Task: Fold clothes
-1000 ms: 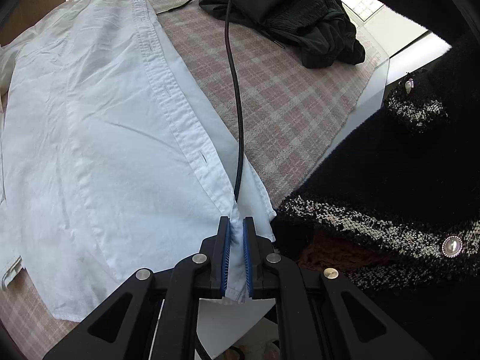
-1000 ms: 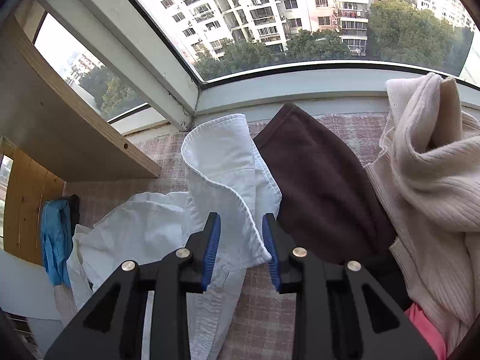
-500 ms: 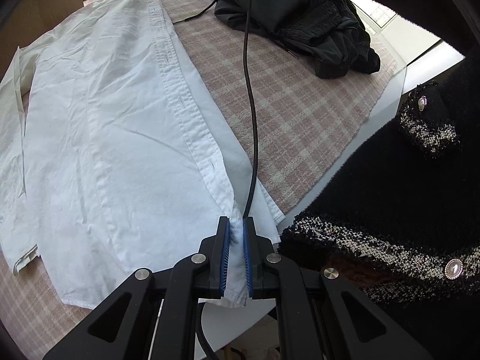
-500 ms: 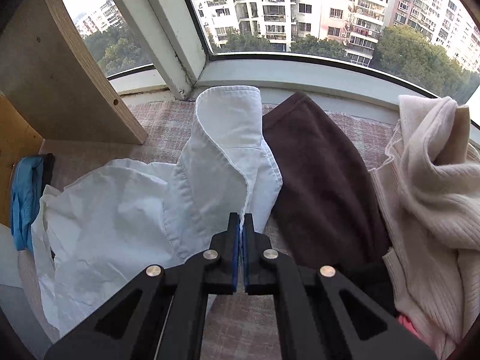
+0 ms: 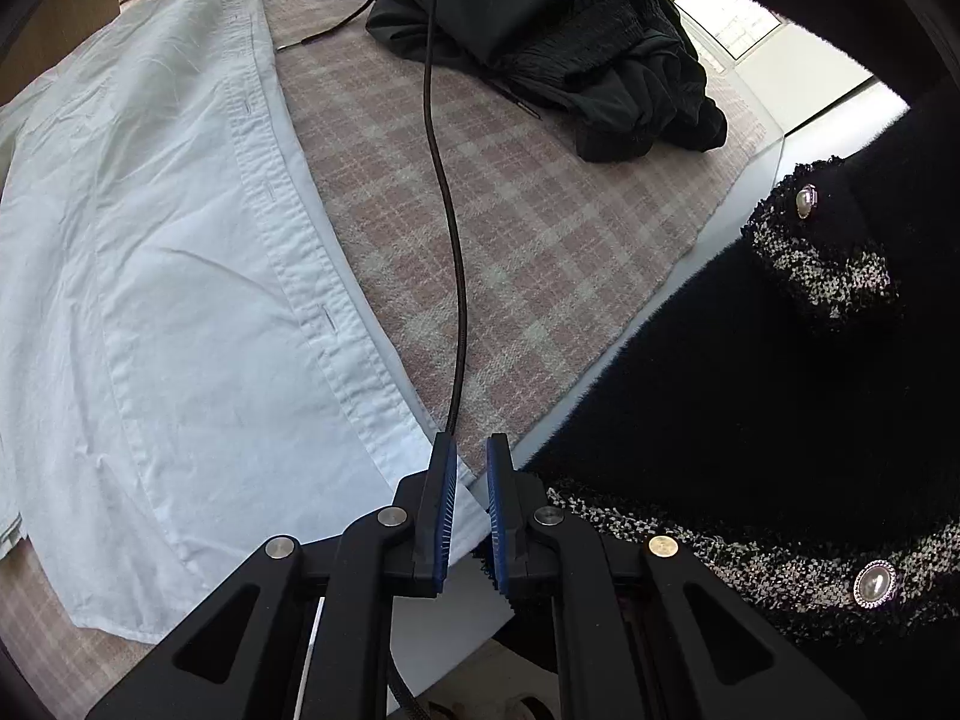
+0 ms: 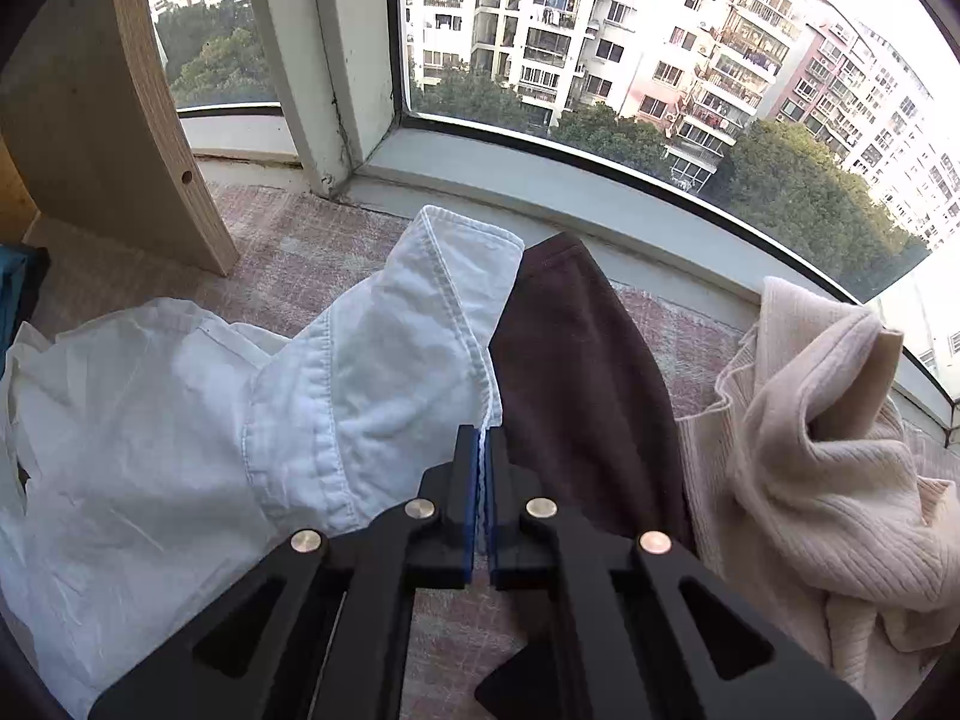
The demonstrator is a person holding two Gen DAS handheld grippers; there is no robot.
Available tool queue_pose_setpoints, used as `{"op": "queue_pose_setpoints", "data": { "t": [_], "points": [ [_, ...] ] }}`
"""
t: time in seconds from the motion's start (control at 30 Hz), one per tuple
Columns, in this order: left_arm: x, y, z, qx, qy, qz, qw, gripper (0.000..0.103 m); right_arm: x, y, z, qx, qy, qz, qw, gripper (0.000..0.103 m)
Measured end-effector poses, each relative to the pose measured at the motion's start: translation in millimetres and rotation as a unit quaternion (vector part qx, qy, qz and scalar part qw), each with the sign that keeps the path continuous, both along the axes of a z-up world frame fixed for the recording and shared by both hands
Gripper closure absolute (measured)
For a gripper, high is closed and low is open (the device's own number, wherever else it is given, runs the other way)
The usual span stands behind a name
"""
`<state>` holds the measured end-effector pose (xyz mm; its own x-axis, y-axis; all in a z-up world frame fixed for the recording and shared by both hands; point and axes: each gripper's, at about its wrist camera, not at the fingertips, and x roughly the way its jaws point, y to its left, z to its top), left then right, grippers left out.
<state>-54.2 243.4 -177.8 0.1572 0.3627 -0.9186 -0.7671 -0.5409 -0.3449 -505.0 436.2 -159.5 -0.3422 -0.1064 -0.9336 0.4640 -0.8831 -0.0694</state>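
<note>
while the white shirt lies stretched out, these are the parts, largest first.

cloth: a pink checked cloth (image 5: 540,228) covers the table under everything.
shirt: the white shirt (image 5: 180,276) lies flat on the cloth, front up, its button strip running as the long axis from the hem by the left gripper up to the collar at the far end of the left view. in the right view the collar (image 6: 432,312) stands up, lifted off the cloth.
other clothes: a black heap (image 5: 570,42) sits well apart past the shirt; a brown garment (image 6: 576,372) lies just beside the collar, a cream sweater (image 6: 810,450) further right.
person: a black knitted jacket (image 5: 780,390) fills the right of the left view.
cable: a dark cable (image 5: 447,240) hangs over the cloth toward the left gripper.
right gripper: the right gripper (image 6: 483,468) is clamped tight on the collar edge; white fabric shows between the pads.
left gripper: the left gripper (image 5: 471,480) has a narrow gap and grips nothing; the hem corner lies just at and under its left finger.
key relation: each gripper is at one end of the long axis; the left is nearest the hem, which i judge it must pinch before a fold.
</note>
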Motion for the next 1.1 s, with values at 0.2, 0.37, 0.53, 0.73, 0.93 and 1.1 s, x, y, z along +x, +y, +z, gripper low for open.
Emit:
{"op": "queue_pose_setpoints", "data": {
  "t": [0.2, 0.37, 0.53, 0.73, 0.93, 1.1],
  "points": [
    [2.3, -72.0, 25.0, -0.027, 0.031, 0.069, 0.9968, 0.09, 8.6, 22.4, 20.2, 0.012, 0.031, -0.027, 0.999, 0.085],
    [-10.2, -110.6, 24.6, -0.046, 0.052, 0.101, 0.9925, 0.087, 44.3, 40.5, 72.5, -0.005, 0.06, -0.027, 0.998, 0.08],
    [26.6, -133.2, 49.4, -0.022, 0.056, 0.077, 0.9952, 0.085, 106.0, 65.9, 134.7, -0.057, 0.062, 0.001, 0.996, 0.08],
    [29.6, -178.6, 72.7, -0.023, 0.088, 0.056, 0.9943, 0.07, 199.1, 98.6, 191.5, -0.116, 0.055, 0.052, 0.99, 0.062],
    [-43.5, -209.5, 17.3, -0.047, 0.101, 0.041, 0.9929, 0.072, 339.2, 18.7, 88.3, -0.148, -0.08, 0.135, 0.976, 0.062],
    [-80.2, -212.4, -15.8, -0.029, 0.086, 0.003, 0.9958, 0.072, 407.4, -51.9, 7.8, -0.16, -0.151, 0.118, 0.968, 0.062]
  ]
}}
